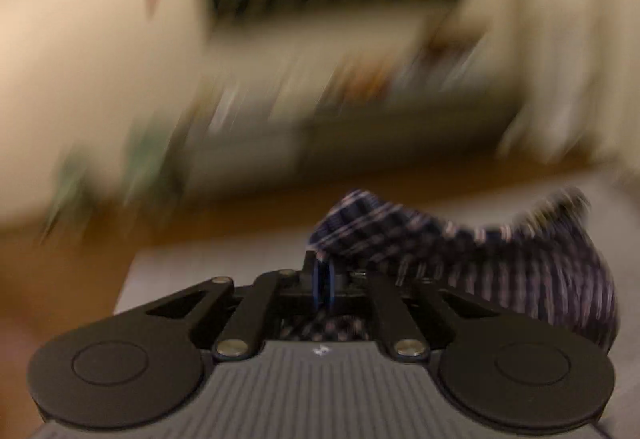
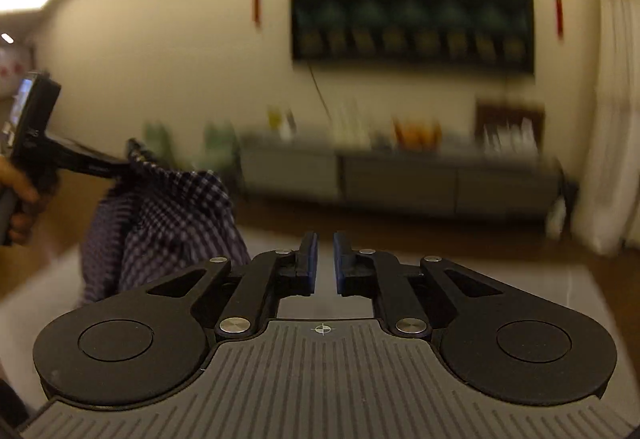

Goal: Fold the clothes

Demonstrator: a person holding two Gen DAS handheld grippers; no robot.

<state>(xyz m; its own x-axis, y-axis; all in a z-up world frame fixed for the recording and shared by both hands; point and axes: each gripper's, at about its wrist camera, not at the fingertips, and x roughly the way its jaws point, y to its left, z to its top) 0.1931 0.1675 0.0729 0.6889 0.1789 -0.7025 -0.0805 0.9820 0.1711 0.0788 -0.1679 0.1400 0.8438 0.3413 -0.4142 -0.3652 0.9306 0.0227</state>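
Left wrist view: left gripper (image 1: 323, 277) clamped on checked shirt (image 1: 500, 263), cloth trailing to 3 o'clock, clear of the desk (image 1: 208, 271). Heavy blur.

Right wrist view: right gripper (image 2: 325, 263) parted, nothing between pads; shirt (image 2: 168, 223) hangs at 9 o'clock. Pinch a matching corner next, keep the edge taut.

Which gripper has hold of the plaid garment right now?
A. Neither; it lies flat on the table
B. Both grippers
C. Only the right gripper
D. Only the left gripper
D. The left gripper is shut on an edge of the plaid garment, which hangs from it in the right wrist view, while the right gripper has a bare gap between its pads.
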